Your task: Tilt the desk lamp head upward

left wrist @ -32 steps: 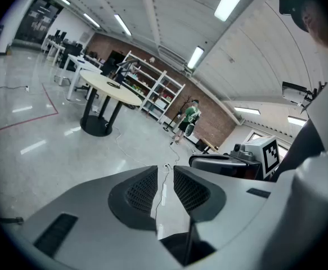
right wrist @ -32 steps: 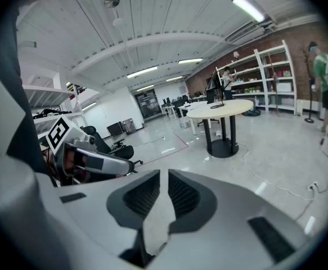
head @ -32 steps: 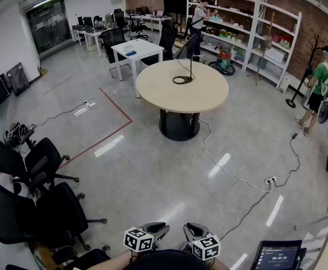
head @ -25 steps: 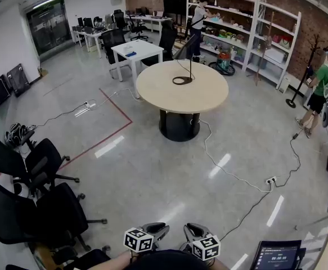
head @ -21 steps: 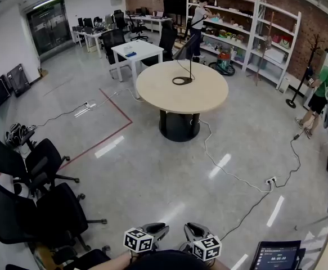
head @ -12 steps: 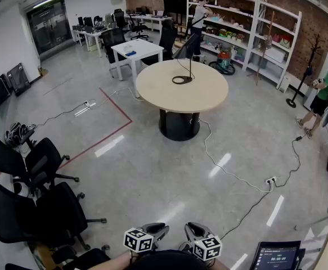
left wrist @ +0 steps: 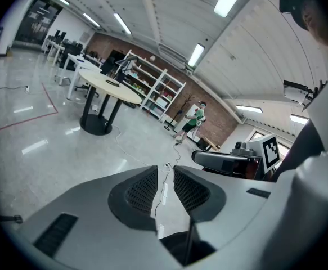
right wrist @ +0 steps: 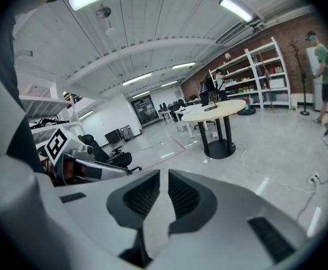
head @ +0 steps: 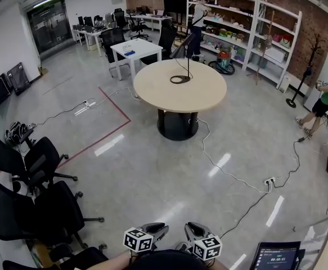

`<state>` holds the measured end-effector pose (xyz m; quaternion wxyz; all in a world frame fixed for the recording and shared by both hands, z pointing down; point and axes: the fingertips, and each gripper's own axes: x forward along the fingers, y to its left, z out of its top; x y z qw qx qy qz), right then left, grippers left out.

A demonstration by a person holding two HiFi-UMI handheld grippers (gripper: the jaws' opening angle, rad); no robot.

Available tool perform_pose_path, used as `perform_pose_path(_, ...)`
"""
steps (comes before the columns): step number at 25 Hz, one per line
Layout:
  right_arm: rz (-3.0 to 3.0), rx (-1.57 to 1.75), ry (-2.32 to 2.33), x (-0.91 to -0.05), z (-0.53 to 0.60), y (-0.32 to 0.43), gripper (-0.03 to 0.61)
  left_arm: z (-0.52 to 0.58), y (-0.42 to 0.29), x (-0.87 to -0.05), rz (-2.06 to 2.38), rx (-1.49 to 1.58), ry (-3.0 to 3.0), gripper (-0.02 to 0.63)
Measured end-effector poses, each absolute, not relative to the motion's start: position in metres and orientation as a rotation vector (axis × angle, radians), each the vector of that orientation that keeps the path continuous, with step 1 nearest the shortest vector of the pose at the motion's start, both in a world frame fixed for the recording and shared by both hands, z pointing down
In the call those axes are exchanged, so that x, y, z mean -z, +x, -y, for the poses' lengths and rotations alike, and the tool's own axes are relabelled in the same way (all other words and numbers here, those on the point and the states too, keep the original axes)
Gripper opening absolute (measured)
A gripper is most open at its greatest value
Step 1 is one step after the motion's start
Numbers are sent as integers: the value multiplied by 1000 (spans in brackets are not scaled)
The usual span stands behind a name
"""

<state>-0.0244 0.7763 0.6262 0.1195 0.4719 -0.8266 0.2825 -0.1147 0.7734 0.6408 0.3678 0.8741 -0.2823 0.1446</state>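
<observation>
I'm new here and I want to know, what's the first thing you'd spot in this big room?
First you'd spot the big round table in the middle of the shiny floor, with a thin black desk lamp standing on it. At the bottom, close to the camera, the left gripper and the right gripper have their jaws slightly apart and hold nothing. Black office chairs crowd the left side.

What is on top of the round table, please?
Only a lamp stands on the table: a ring base, a thin stem, a dark head. The rest of the top looks bare. The tilt of the head is too small to tell.
</observation>
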Motion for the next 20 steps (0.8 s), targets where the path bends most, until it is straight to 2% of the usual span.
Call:
perform_pose_path(11, 2429, -859, 1359, -634, -771, 14, 49, -778, -77, -642, 758, -394, 2247, 92)
perform_pose_path(20, 2421, -903, 1286, -651, -748, -6, 49, -756, -98, -661, 795, -389, 2170, 92)
